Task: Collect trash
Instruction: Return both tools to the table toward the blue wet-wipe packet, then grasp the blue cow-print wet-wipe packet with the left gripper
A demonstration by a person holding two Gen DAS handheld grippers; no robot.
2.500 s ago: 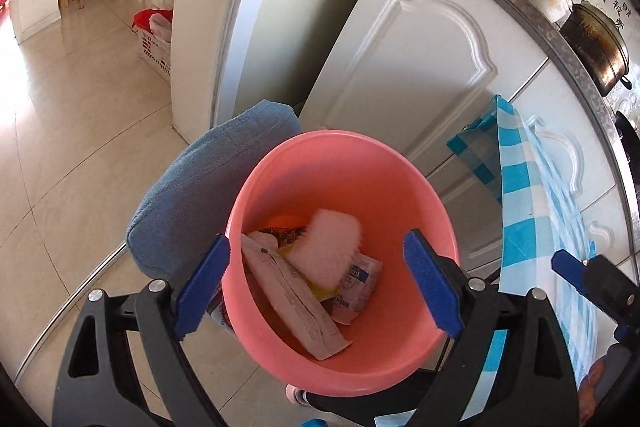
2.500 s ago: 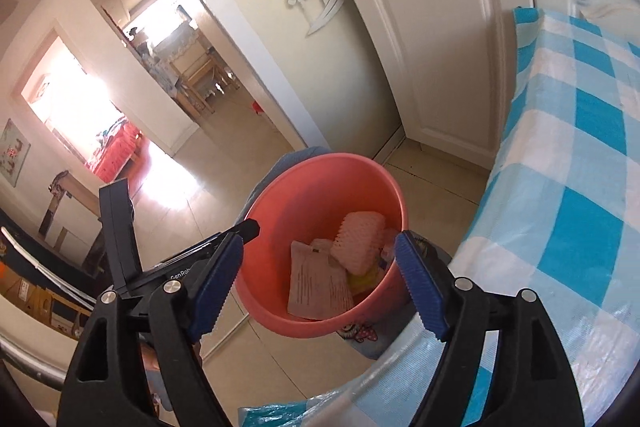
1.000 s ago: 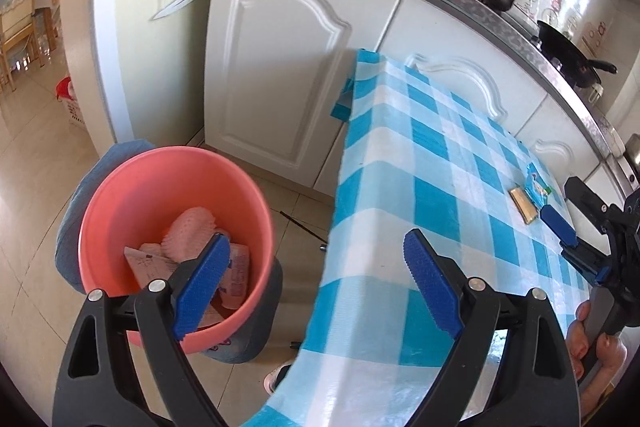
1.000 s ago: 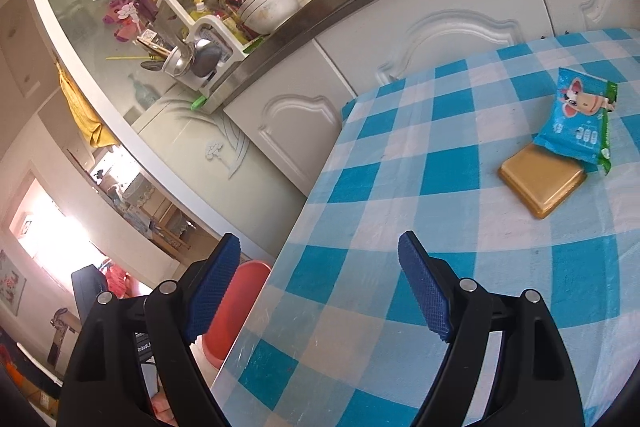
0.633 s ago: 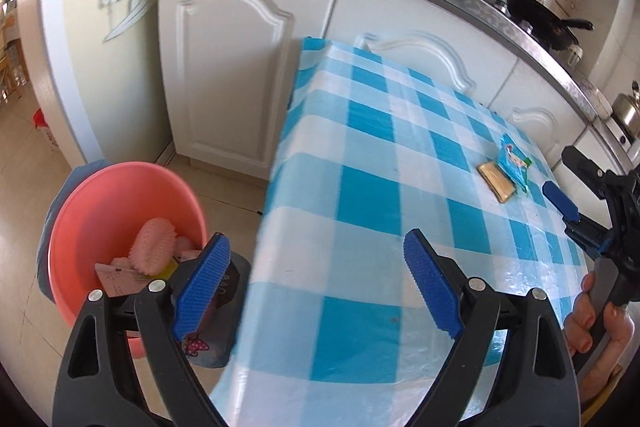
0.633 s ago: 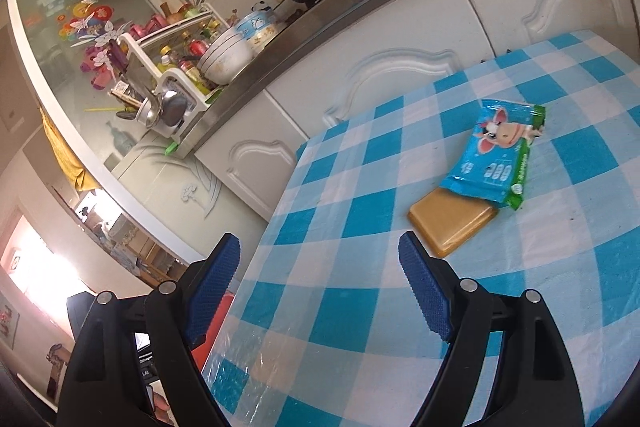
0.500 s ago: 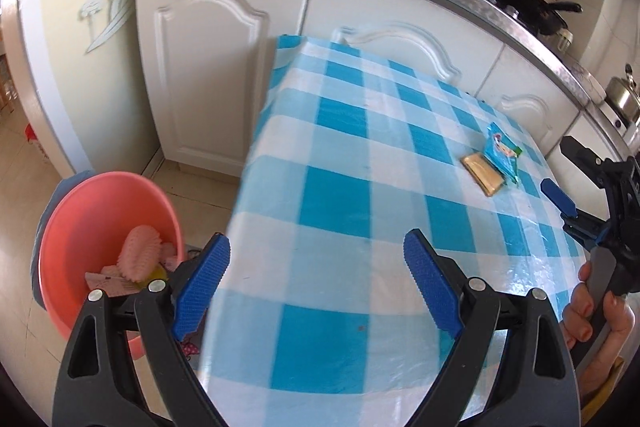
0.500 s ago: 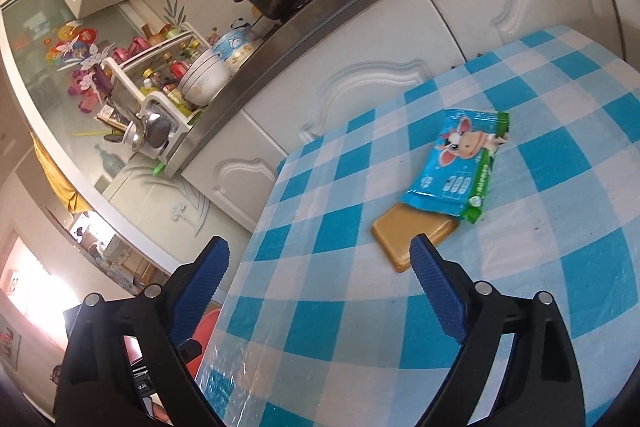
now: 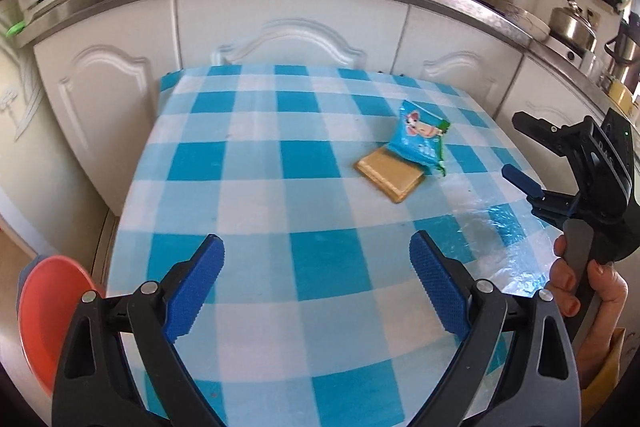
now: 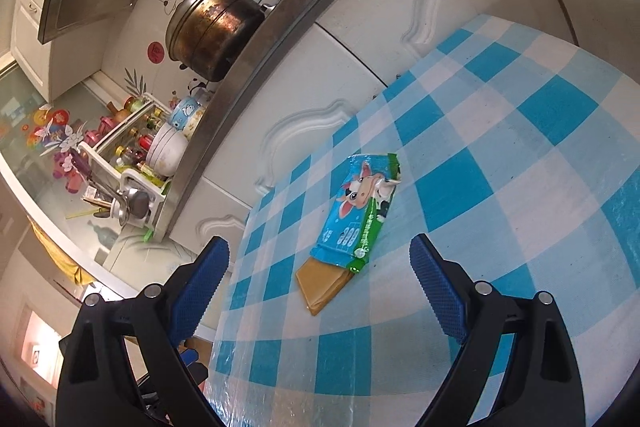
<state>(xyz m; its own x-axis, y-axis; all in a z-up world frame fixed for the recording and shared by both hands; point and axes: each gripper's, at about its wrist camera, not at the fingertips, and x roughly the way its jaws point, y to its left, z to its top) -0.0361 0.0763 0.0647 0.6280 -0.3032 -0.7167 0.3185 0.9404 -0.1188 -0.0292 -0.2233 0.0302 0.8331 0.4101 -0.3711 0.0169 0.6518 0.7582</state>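
The left gripper is angled downward over the near part of the checked tablecloth. Its jaws are spread wide and widening at this moment, with nothing between them. The right gripper points at a shallower downward angle, rolled so that the counter runs diagonally across its view. Its jaws also stand wide apart and empty. In the left wrist view the right gripper shows at the right edge, a hand wrapped around its handle.

Just ahead of the right gripper lies a tan flat packet, and a blue snack wrapper overlaps its far end. Both rest on the cloth, apart from either gripper. The pink bucket stands on the floor, below the table's left edge. Beyond the table run white cabinet doors under a steel counter carrying a brown pot.
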